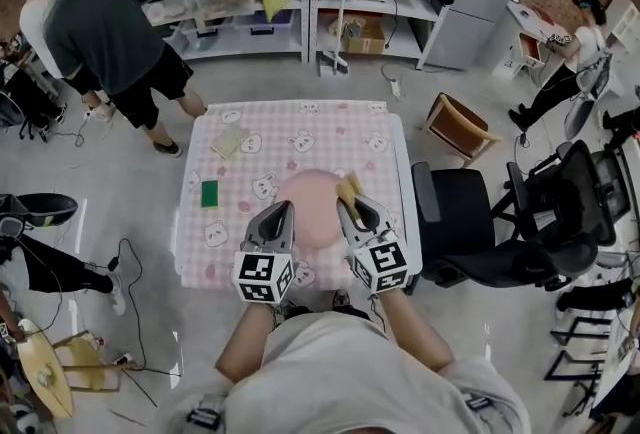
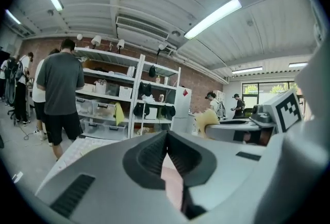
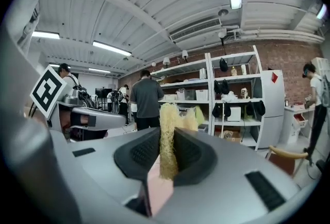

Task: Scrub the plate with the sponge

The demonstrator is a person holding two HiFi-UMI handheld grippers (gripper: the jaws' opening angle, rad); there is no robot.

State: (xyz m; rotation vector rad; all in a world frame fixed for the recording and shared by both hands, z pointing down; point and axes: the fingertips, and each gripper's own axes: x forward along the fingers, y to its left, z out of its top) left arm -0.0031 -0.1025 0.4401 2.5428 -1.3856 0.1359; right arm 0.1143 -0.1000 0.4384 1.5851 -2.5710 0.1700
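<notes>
A round pink plate [image 1: 315, 205] lies flat on the checked tablecloth, near the table's front edge. My right gripper [image 1: 348, 205] is shut on a yellow sponge [image 1: 348, 188] and hovers over the plate's right part. The same sponge [image 3: 167, 138] stands upright between the jaws in the right gripper view, with the pink plate [image 3: 157, 192] below it. My left gripper [image 1: 284, 211] sits over the plate's left rim. Its jaws meet at the tips with nothing seen between them. In the left gripper view the plate [image 2: 174, 181] shows through the gap under the left gripper [image 2: 166, 140].
A green sponge [image 1: 209, 193] and a pale cloth [image 1: 228, 141] lie on the table [image 1: 300, 122] to the left. A black office chair [image 1: 480, 222] stands close on the right and a wooden chair [image 1: 460, 127] behind it. A person [image 1: 110, 22] bends at the shelves, back left.
</notes>
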